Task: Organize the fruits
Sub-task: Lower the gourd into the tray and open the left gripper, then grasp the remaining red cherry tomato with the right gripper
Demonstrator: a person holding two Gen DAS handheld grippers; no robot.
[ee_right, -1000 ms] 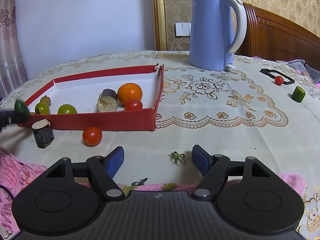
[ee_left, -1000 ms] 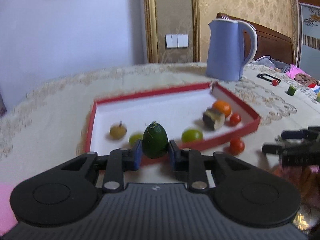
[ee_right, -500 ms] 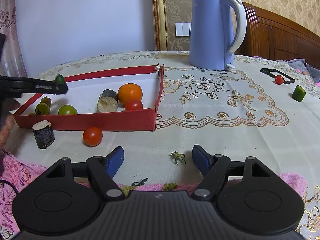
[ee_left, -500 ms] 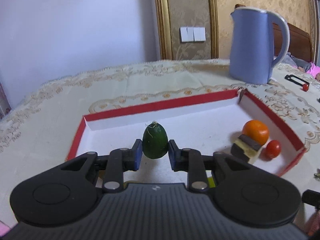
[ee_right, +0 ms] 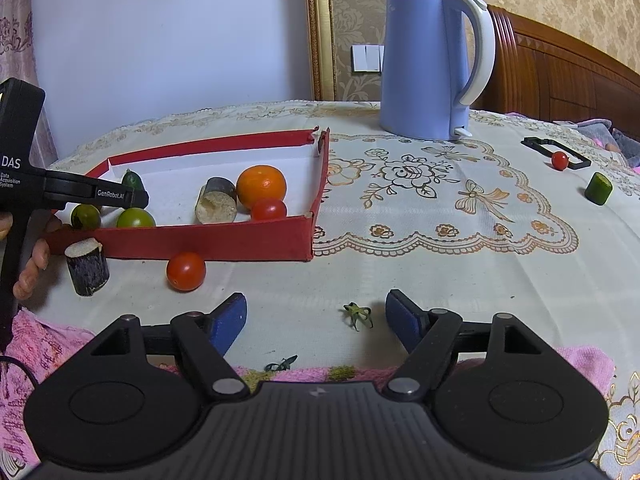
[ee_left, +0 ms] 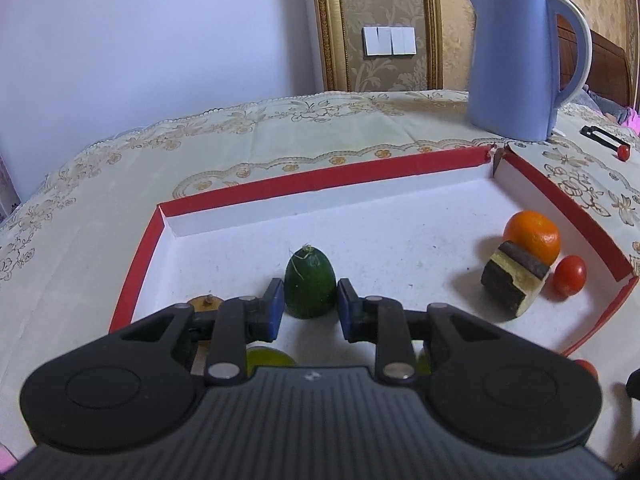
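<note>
Over the red tray (ee_left: 136, 256), left gripper (ee_left: 310, 308) pinches a dark green fruit (ee_left: 310, 284), poised to set it among fruit already inside. Right gripper (ee_right: 316, 320) waits spread and empty above the tablecloth (ee_right: 440, 264).

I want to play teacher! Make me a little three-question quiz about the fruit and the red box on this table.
1. True or false: the left gripper is shut on the dark green egg-shaped fruit.
2. What lies on the tablecloth just in front of the shallow red cardboard box? A) a round red tomato B) a yellow banana C) a purple grape
3. Fill in: the round orange citrus fruit sits inside the box beside a small red ____.

Key
1. True; the blue pads press its sides.
2. A, the round red tomato.
3. Tomato, the small red tomato touching the orange.
</note>
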